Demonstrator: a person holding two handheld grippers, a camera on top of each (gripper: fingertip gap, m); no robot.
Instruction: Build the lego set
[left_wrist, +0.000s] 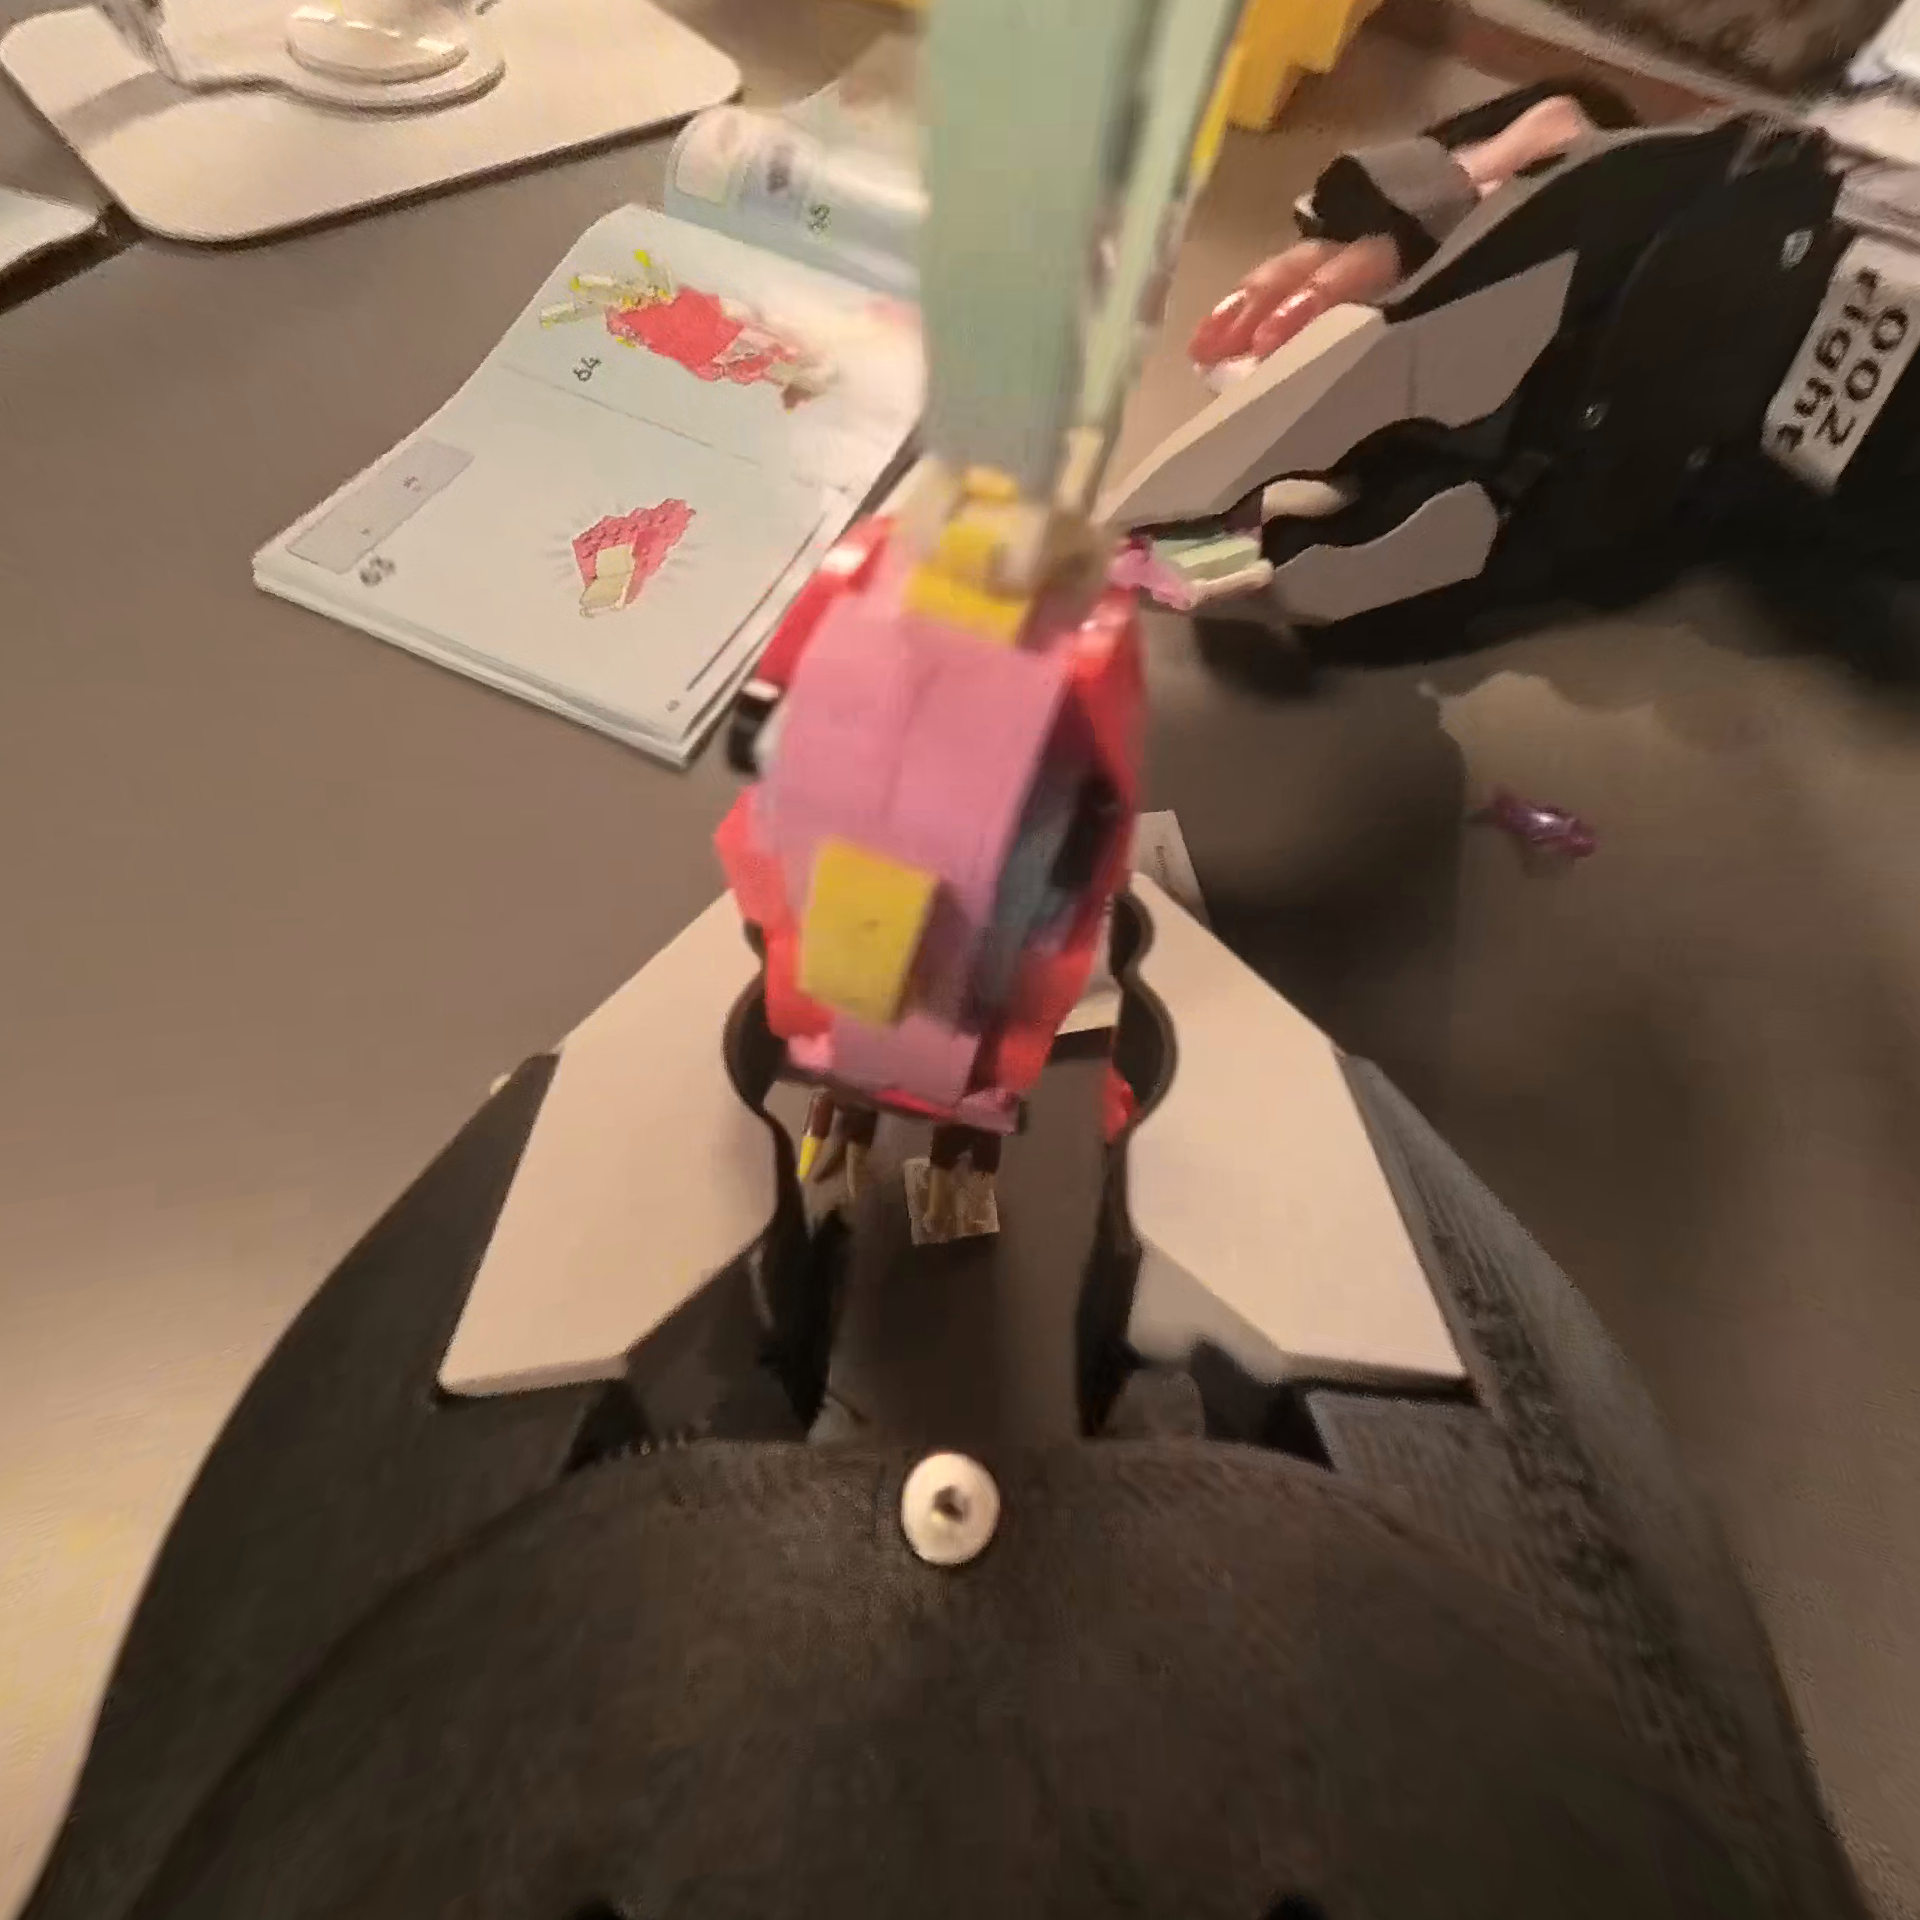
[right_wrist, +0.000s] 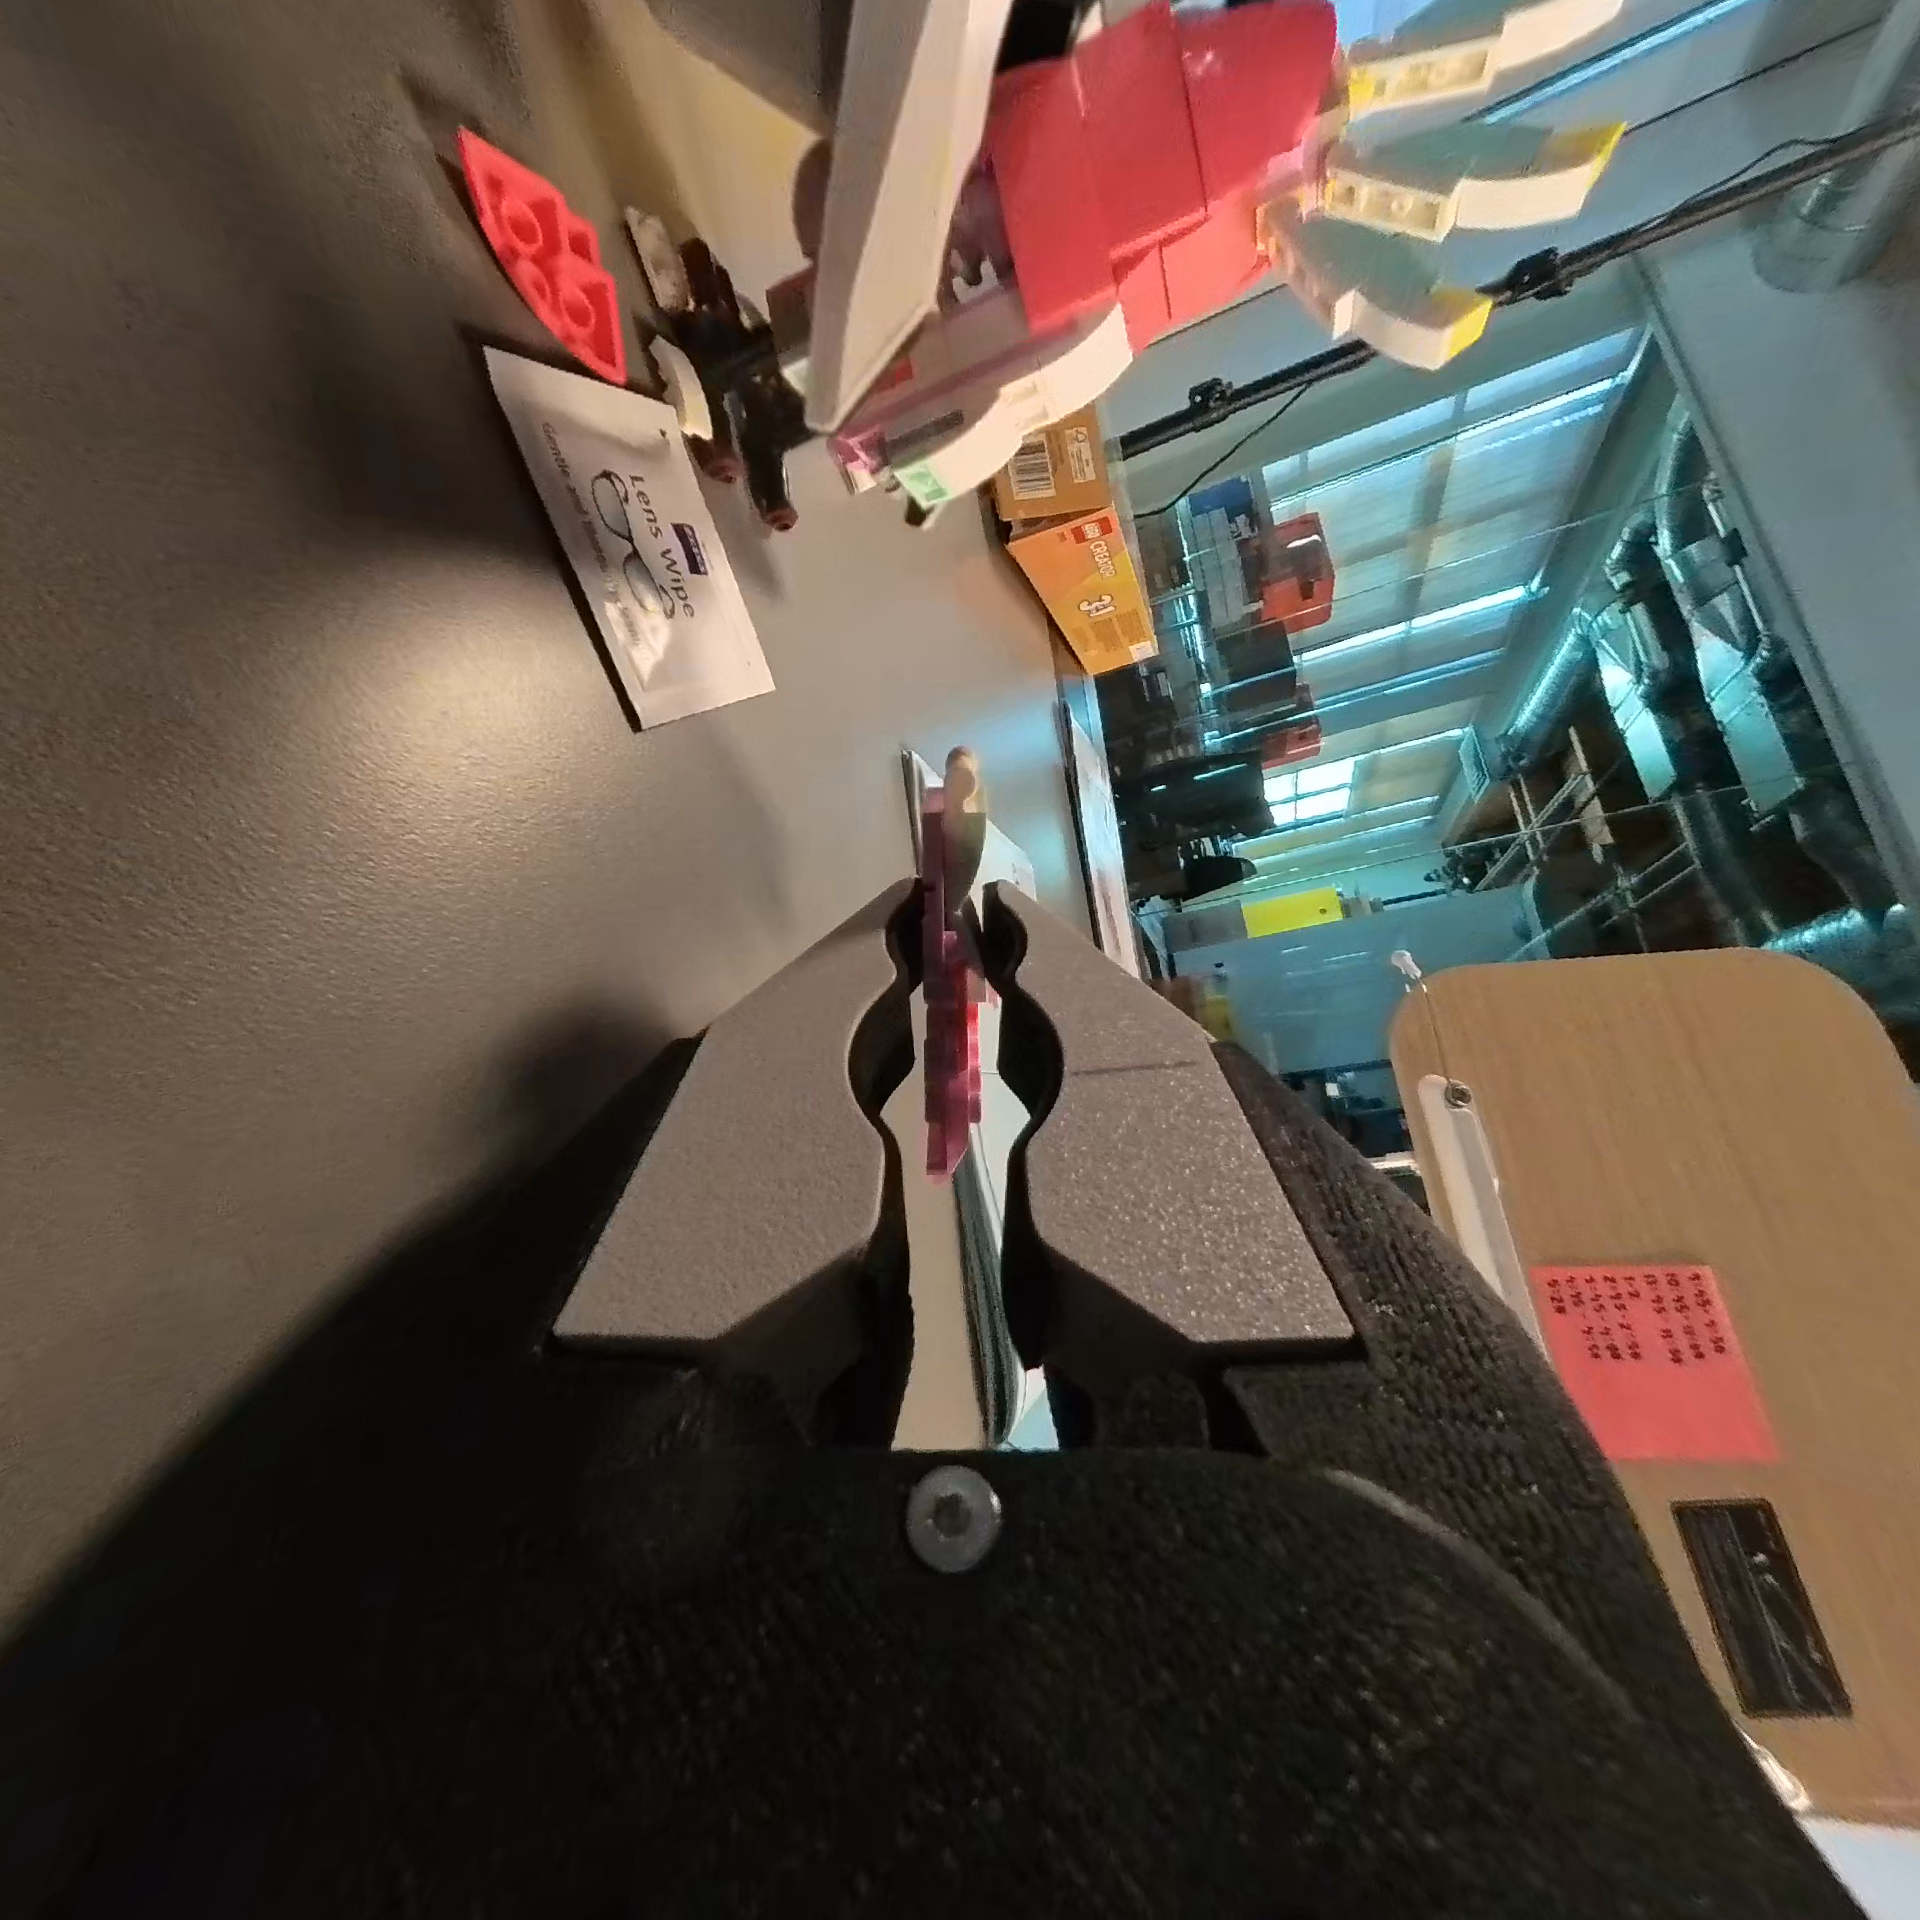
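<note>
The grey-brown matte surface (left_wrist: 260, 935) fills most of my left wrist view, carrying everything else. Next in size is the open pale-blue instruction booklet (left_wrist: 582, 499), lying flat in the upper left of the frame with its pictured pages facing up, I judge so that they can be read while working.

In the centre of that frame stands the red and pink brick-built figure with yellow patches and pale green wings (left_wrist: 935, 831). My left gripper (left_wrist: 935, 997) has its grey fingers (left_wrist: 644, 1101) closed at middling width around the lower body of the figure, whose little brown clawed feet hang down between them; the frame is blurred, so I cannot be sure how firmly the pads press, but the figure appears carried by them, wings upward.

At the upper right of the frame my right gripper (left_wrist: 1236, 566) comes in sideways beside the figure's shoulder. In its own view it (right_wrist: 951, 914) is almost closed, pinching a thin pink and pale green brick wing piece (right_wrist: 951, 997) edge-on, so its free end points forward.

A small purple translucent piece (left_wrist: 1538, 826) lies loose at the right.
</note>
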